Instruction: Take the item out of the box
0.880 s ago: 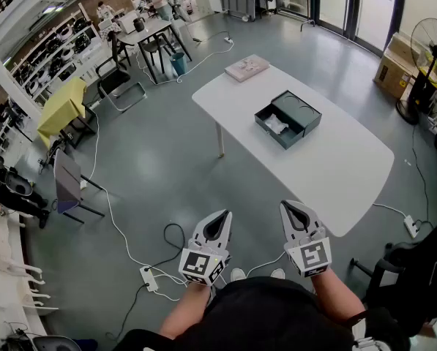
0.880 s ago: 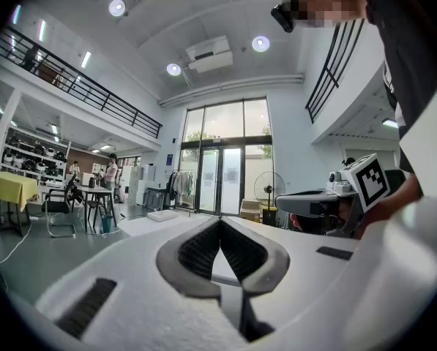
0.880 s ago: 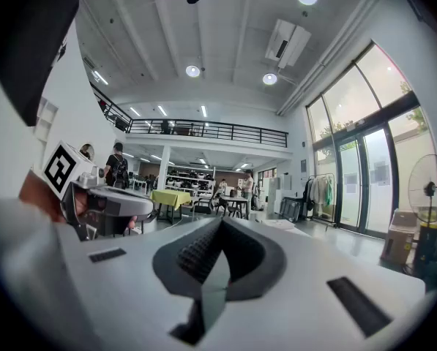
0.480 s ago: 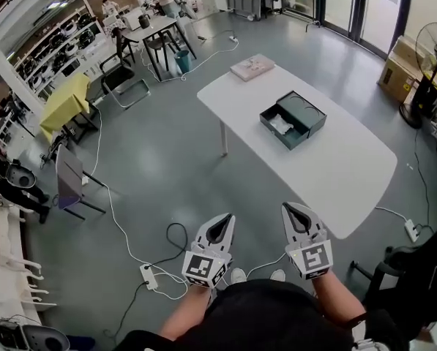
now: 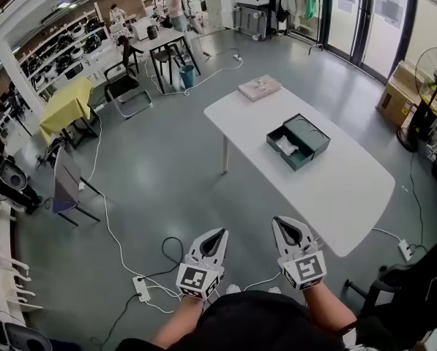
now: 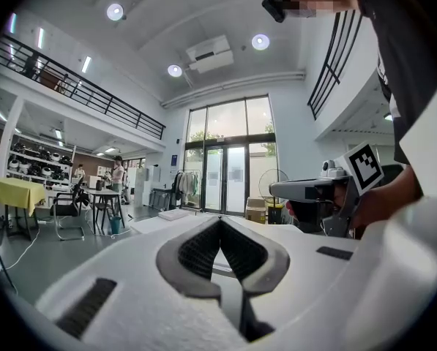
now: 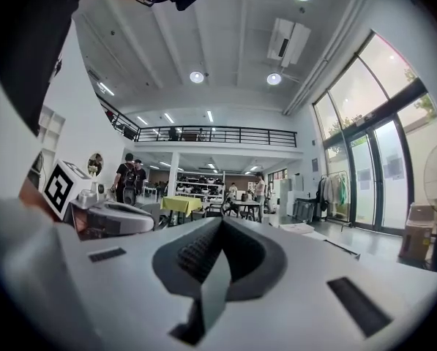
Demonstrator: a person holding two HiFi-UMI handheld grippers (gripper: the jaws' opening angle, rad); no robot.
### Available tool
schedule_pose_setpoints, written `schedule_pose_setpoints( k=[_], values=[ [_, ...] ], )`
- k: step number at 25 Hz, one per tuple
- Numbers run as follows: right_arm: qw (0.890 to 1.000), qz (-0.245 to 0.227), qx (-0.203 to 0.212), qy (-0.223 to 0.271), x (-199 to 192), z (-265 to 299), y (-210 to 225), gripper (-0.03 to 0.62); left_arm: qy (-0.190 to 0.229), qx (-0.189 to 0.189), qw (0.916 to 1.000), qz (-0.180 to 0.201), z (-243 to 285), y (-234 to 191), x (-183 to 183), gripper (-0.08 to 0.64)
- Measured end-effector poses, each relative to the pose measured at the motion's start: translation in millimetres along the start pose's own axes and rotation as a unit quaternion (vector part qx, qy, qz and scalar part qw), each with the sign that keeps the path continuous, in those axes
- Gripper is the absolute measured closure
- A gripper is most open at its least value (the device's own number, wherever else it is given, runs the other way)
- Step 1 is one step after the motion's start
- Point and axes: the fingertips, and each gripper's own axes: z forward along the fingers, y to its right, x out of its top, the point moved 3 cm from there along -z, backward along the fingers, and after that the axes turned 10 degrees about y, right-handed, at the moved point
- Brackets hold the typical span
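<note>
A dark green box lies open on the white table, its lid standing beside the tray. A white item rests in the tray's near half. My left gripper and right gripper hang close to my body, well short of the table's near end, both shut with nothing between the jaws. In the left gripper view the left gripper points level into the room. In the right gripper view the right gripper is closed tip to tip.
A flat pinkish box lies at the table's far end. A power strip and cables trail on the floor to my left. A fan and cartons stand at the right. A yellow-covered table, chairs and people are at the back.
The head view has shifted, so the table and box sit slightly farther right and lower. Both grippers have dropped a little toward my body and remain shut.
</note>
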Motion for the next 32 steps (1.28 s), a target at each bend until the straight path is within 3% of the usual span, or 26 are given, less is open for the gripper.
schedule_pose_setpoints(
  k=[8, 15, 22, 32],
  values=[
    [0.999, 0.006, -0.021, 0.029, -1.3, 24.4, -40.2, 0.586, -0.011, -0.005, 0.9999, -0.001, -34.4, -40.4, -10.7, 0.548],
    [1.0, 0.02, -0.002, -0.004, -25.6, 35.8, -59.4, 0.586, -0.021, 0.019, 0.9995, -0.012, -47.2, -72.8, -22.3, 0.548],
    [0.999, 0.036, 0.0, -0.021, -45.7, 75.1, -35.8, 0.586, -0.029, 0.016, 0.9993, -0.015, -11.1, -97.3, -33.7, 0.548],
    [0.997, 0.046, 0.015, -0.06, -76.1, 127.5, 45.7, 0.586, -0.039, -0.01, 0.9991, -0.006, 90.4, -102.4, -43.5, 0.548]
  ],
)
